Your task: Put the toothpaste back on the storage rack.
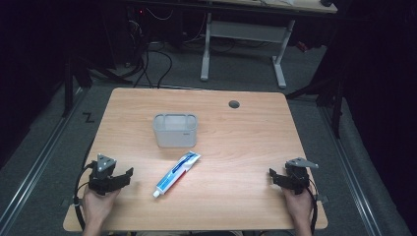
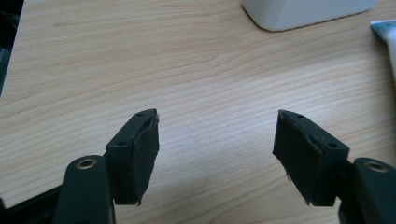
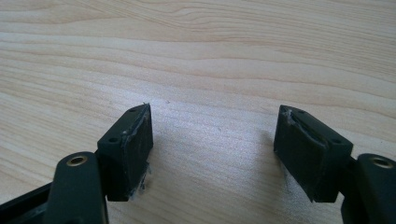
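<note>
You have barely begun: the toothpaste tube (image 1: 176,174) lies untouched at center frame on the counter (image 1: 246,147), just below the empty translucent bin (image 1: 175,130), and your left gripper (image 1: 120,178) and right gripper (image 1: 276,178) both hold their fingers wide, gripping nothing.

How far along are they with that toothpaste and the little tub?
Nothing looks done: the toothpaste tube lies on the table beside the tub. Both the left gripper and right gripper are open, holding nothing. Picking the tube up remains, probably for the tub.
</note>
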Motion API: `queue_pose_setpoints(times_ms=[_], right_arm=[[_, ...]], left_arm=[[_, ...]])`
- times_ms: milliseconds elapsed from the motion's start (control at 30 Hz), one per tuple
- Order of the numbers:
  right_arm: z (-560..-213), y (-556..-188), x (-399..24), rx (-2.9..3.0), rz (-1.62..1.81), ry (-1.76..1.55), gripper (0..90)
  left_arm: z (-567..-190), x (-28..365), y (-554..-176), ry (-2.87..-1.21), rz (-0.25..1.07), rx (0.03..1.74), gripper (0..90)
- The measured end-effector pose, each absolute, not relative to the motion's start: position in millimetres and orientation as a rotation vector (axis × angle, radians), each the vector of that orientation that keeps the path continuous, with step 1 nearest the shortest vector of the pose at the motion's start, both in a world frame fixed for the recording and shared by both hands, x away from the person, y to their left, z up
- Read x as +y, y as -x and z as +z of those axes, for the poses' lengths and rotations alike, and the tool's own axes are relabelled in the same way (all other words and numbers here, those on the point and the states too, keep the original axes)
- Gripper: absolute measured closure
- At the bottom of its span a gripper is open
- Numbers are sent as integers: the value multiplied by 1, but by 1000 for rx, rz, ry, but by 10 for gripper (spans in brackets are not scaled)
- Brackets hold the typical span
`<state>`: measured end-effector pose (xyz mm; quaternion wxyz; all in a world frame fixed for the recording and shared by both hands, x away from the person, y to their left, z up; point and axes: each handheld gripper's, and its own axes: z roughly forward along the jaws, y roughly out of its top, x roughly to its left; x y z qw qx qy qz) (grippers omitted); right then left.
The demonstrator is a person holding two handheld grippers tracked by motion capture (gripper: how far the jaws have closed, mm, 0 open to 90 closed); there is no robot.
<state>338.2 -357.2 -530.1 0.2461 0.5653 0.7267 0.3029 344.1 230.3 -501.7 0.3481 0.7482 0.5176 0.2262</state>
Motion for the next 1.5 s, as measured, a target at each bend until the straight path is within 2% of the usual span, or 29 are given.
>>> queue_pose_setpoints(times_ms=[233, 367, 800, 1067, 1500], right_arm=[[-530, -338, -357, 1981, 827, -1544, 282], [-530, -338, -357, 1981, 827, -1544, 282], [-530, -338, -357, 1983, 826, -1543, 282], [-530, -338, -357, 1983, 826, -1542, 282], [-530, -338, -357, 1982, 828, -1544, 282]], left_arm=[[-496, 225, -340, -1896, 558, 1335, 319], [-493, 223, -338, -1891, 566, 1319, 359], [-481, 192, -340, -2016, 541, 1207, 375], [-478, 169, -347, -2024, 434, 1168, 338], [-474, 141, -360, -2061, 383, 1080, 361]])
